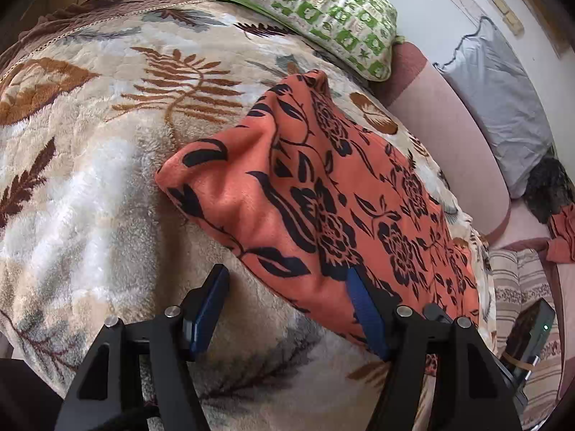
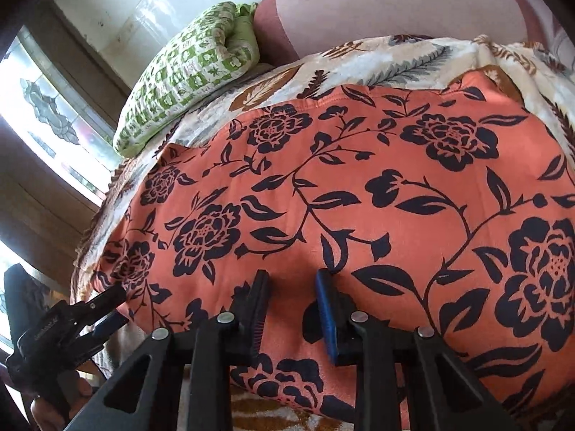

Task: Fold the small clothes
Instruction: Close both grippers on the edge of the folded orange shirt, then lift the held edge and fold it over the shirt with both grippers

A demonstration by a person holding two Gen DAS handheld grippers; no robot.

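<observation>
An orange garment with a black flower print point(image 1: 323, 194) lies on a plush leaf-patterned blanket point(image 1: 107, 165). Its near left corner is rumpled and raised. My left gripper point(image 1: 287, 280) is open at the garment's near edge; its right finger point(image 1: 366, 309) touches the cloth and its left finger point(image 1: 212, 301) is over the blanket. In the right wrist view the garment point(image 2: 359, 186) fills the frame. My right gripper point(image 2: 291, 280) is open with a narrow gap, tips low over the cloth and gripping nothing. The left gripper also shows there at the garment's left edge point(image 2: 107, 309).
A green and white patterned pillow point(image 1: 305, 10) lies at the head of the bed. A pink headboard cushion point(image 1: 442, 115) and a grey pillow point(image 1: 503, 107) are at the right. Another orange cloth point(image 1: 560, 237) and a dark device point(image 1: 528, 337) lie far right. A window point(image 2: 43, 118) is at left.
</observation>
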